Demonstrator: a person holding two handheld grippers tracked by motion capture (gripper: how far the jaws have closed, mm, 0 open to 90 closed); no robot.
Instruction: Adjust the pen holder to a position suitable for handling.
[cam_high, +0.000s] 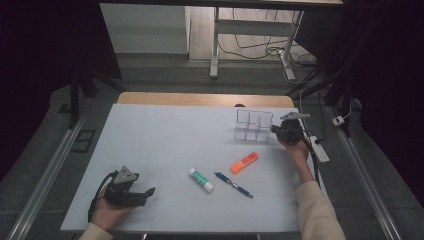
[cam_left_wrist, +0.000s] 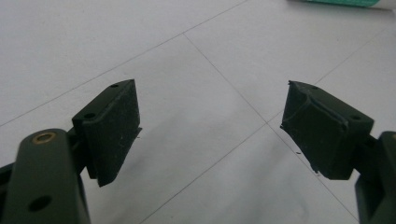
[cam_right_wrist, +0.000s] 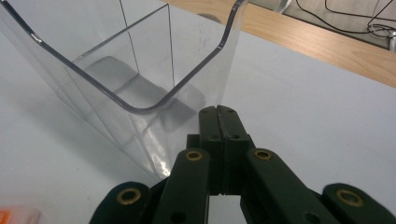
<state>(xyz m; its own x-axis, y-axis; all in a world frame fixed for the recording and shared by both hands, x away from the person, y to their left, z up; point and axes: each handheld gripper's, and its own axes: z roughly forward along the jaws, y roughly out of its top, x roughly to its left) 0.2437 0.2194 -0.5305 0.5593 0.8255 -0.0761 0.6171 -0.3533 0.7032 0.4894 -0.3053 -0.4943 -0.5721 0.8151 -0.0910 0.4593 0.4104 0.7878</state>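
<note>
From the high view, the right gripper (cam_high: 276, 129) sits at the clear acrylic organizer (cam_high: 252, 125) on the white table (cam_high: 165, 135); a glue stick (cam_high: 201, 180), pen (cam_high: 233, 184) and orange highlighter (cam_high: 244, 162) lie mid-table, no lettering legible. The left gripper view shows the left gripper (cam_left_wrist: 210, 126) spread wide, empty. In the right gripper view, the jaws are pressed together against the organizer's wall.

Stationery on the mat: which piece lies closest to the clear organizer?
The orange highlighter: it lies just below the clear organizer, while the pen and glue stick lie nearer the person.

Dim, dark-cornered high view; both gripper views are evenly lit, their near foreground soft.
</note>
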